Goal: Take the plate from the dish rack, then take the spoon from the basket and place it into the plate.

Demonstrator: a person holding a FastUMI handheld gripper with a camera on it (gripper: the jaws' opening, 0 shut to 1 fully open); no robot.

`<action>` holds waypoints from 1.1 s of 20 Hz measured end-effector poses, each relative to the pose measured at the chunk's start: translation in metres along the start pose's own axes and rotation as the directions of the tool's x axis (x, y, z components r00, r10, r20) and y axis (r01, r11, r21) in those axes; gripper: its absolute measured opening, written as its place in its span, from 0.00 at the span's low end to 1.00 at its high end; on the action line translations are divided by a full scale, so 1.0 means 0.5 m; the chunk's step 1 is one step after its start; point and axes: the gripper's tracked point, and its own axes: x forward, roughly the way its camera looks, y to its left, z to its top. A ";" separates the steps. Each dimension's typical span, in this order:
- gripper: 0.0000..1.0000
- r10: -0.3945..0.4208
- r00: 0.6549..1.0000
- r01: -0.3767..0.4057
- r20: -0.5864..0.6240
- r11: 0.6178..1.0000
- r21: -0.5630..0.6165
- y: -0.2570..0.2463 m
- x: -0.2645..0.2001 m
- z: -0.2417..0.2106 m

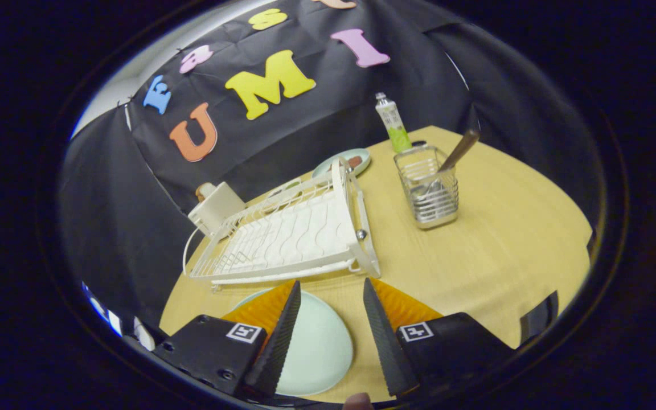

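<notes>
Pale mint ceramic lies flat on the desk point(504, 228) right under the gripper point(331, 290) — the plate point(316, 347) sits out of the rack, its rim partly hidden by one finger and reaching across into the gap between the two. The gripper's fingers stand well apart and hold nothing. By my reading the first half of the task is done, and the spoon is what counts now.

The spoon point(458, 152) stands in the wire basket point(427, 191), well beyond the fingers and off to the right of the line they point along. Its handle leans up and away to the right, out over the basket's rim; its bowl is down inside behind the wires and hard to make out. The coming move therefore turns on a swing to the right and forward, and the fingers would likely have to close across that slanted handle rather than along it.

Straight ahead of the fingers, between them and the far wall, lies the white dish rack point(288, 236), with no dishes in it; its near corner comes close to the direct path but the bare desk to its right leaves a way to the basket. Behind the basket stands a green-and-white tube point(393, 122), just beside it — a reach too deep could knock it. A second small dish point(344, 161) lies beyond the rack, and a white boxy object point(217, 208) sits at the rack's far left end.
</notes>
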 end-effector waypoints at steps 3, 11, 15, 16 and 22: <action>0.88 -0.050 0.984 0.069 0.171 0.992 -0.104 -0.027 -0.062 0.054; 1.00 -0.119 0.882 0.237 0.457 0.948 -0.211 -0.123 -0.200 0.120; 1.00 -0.139 0.869 0.258 0.475 0.946 -0.196 -0.193 -0.180 0.135; 1.00 -0.142 0.870 0.259 0.473 0.946 -0.193 -0.207 -0.168 0.140; 1.00 -0.138 0.871 0.247 0.471 0.953 -0.178 -0.256 -0.089 0.183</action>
